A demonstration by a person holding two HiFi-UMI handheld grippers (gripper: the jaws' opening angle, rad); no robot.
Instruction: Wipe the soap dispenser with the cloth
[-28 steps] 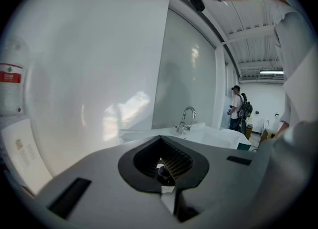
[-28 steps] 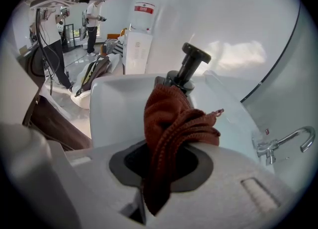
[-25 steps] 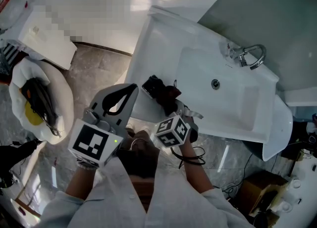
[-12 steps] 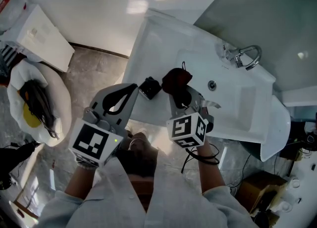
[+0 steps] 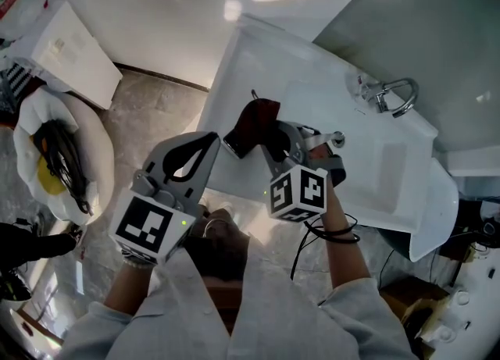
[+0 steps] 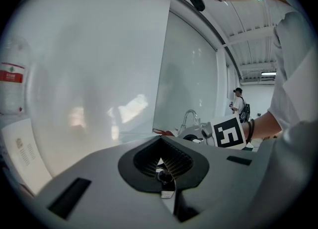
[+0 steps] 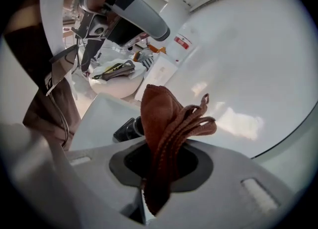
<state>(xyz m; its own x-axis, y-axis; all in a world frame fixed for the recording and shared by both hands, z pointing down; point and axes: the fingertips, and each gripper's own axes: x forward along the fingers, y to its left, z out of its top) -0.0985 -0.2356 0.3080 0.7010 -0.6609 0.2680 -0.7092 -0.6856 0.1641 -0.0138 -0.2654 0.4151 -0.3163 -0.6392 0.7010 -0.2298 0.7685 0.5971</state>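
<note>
My right gripper is shut on a dark red-brown cloth, which sticks up bunched from its jaws. A small black soap dispenser lies on the left rim of the white sink. In the head view the cloth hangs right over it and hides most of it. In the right gripper view the dispenser shows just left of the cloth. My left gripper hovers left of the dispenser, off the sink's edge. Its jaws are shut with nothing in them.
The basin has a drain and a chrome tap at its far right. A white round seat or bin holding yellow and dark things stands on the floor at left. A white box sits behind it, and cables lie at lower right.
The right gripper lifted the cloth from the sink's front rim and swung it left until it was over the dispenser. The left gripper stayed still.
</note>
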